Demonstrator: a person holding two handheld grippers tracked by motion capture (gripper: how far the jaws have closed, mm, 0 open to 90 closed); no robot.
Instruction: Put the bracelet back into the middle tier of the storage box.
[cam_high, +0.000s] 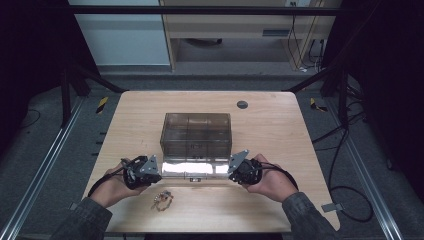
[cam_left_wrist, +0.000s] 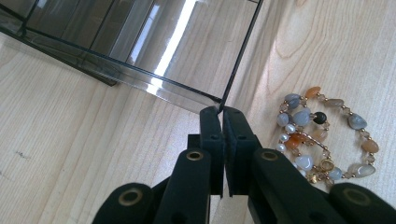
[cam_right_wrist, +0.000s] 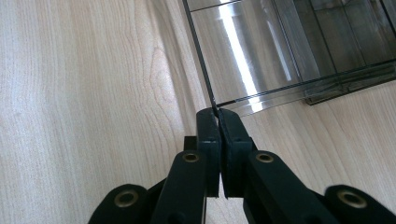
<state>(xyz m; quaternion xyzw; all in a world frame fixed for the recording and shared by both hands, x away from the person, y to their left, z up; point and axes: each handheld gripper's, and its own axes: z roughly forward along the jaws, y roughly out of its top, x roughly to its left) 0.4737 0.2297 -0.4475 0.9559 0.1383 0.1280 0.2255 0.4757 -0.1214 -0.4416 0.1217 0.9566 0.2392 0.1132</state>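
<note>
A smoky clear plastic box (cam_high: 196, 131) with inner dividers stands mid-table. Its hinged lid (cam_high: 192, 169) is folded out toward me and glints in the light. My left gripper (cam_high: 158, 172) is shut on the lid's left front corner, and my right gripper (cam_high: 230, 172) is shut on its right front corner. In the left gripper view the closed tips (cam_left_wrist: 220, 112) pinch the thin lid (cam_left_wrist: 187, 51) edge, with a beaded bracelet (cam_left_wrist: 322, 135) lying just beside them. In the right gripper view the closed tips (cam_right_wrist: 216, 113) pinch the lid (cam_right_wrist: 252, 51) corner, with the box (cam_right_wrist: 355, 32) beyond.
The bracelet (cam_high: 162, 199) lies on the wooden table (cam_high: 280, 135) near its front edge, close to my left hand. A round grommet (cam_high: 242, 104) sits at the back right. Dark frame posts and cables flank the table.
</note>
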